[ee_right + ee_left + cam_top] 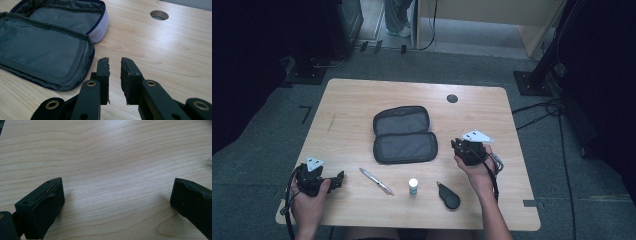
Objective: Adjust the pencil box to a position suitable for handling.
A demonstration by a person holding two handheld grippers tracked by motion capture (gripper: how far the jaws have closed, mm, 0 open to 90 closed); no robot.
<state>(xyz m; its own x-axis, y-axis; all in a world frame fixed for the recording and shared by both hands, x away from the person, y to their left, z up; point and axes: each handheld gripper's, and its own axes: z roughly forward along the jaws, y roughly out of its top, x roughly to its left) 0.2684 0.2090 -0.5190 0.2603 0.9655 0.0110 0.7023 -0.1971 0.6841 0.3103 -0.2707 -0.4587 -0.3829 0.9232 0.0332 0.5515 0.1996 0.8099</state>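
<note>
open pouch beside the right gripper

the pouch (405,134) is a dark zip case lying spread open near the middle of the table (362,95), two padded halves side by side, grey lining up. the right gripper (455,145) hovers just beside its right edge, jaws nearly together with a narrow gap and nothing between them. the left gripper (340,178) rests near the front left corner, jaws released wide over bare wood.

along the front edge lie a pen (376,181), a small white-capped bottle (413,186) and a dark teardrop-shaped object (448,195), all well apart from the pouch. nothing lies between the right gripper and the pouch.

the right gripper view shows the pouch's (45,45) mesh edging, blue zip trim and pale outer side, plus the table's cable hole (159,15).
</note>
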